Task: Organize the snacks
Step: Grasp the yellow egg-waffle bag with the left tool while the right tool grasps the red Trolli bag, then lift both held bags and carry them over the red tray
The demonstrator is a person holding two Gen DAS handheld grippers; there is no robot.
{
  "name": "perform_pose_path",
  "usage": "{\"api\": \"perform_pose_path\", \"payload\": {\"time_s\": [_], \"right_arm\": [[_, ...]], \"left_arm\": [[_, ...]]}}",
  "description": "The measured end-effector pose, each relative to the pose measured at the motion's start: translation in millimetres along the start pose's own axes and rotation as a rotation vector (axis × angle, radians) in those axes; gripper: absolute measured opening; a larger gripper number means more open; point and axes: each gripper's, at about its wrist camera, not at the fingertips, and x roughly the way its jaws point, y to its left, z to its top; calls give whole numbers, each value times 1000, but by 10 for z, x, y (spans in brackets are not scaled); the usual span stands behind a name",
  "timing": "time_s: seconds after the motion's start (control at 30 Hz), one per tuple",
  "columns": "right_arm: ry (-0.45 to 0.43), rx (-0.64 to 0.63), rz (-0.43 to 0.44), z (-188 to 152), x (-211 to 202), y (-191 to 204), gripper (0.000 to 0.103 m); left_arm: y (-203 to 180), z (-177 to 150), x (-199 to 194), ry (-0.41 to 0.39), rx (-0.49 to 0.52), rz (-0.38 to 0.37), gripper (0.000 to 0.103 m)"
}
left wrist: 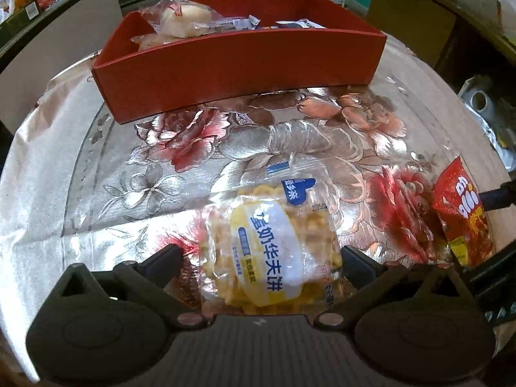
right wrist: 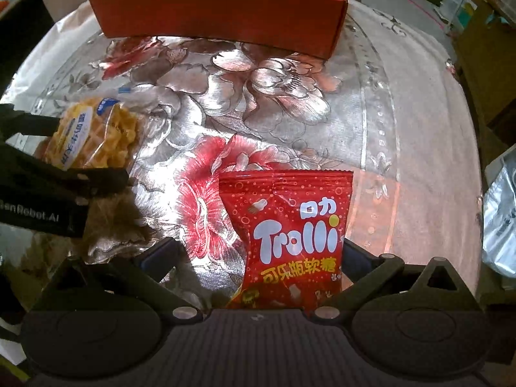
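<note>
- The left gripper, two dark matte plastic fingers on a ribbed grey body, stands spread wide and points steeply down; a clear crinkled plastic packet of yellow grid-patterned waffles with a blue and white label lies on the cloth between its fingers, and neither pad presses on it
- The right gripper, of the same build, is likewise released; a glossy red foil candy bag with white Trolli lettering lies flat between its fingers, its right edge just beside the right finger, though contact cannot be told
- The waffle packet and the candy bag sit near each other at the near part of the table, well apart from the box
- A long, shallow, matte red cardboard box with straight walls and an inner divider stands at the far side; it holds clear-wrapped pale round buns at its left end and small foil-wrapped sweets further right
- The table is covered by a shiny, silvery embossed tablecloth with red and pink flowers, smooth and reflective
- Around the table, brown cardboard boxes and cluttered shelves blur at the fisheye edges
- A crumpled silver foil bag is cut off at the right edge of the right wrist view
- The lower end of each snack is hidden behind its gripper's body
</note>
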Motion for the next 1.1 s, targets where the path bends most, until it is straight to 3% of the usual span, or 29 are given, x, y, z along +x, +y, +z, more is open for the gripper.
{"api": "perform_pose_path", "payload": {"time_s": [0.07,0.23,0.3,0.4,0.57,0.77,1.1], "right_arm": [[-1,29,12,9,-21,-38,101],[-21,88,-26,7,-86,-97,84],[-24,123,-38,16,-122,-145,69],[-33,197,10,31,-173,-259,61],[-39,204,13,60,-183,-231,60],[-121,215,60,214,-342,-177,60],[-181,213,98,419,-458,-145,60]], "left_arm": [[4,7,-2,10,13,-3,100],[6,67,8,56,9,1,98],[-6,77,-32,65,5,-2,85],[-3,91,-85,65,10,-21,76],[91,129,-140,72,-32,-56,74],[175,264,-291,24,-79,-87,74],[211,368,-363,-12,-109,-88,74]]}}
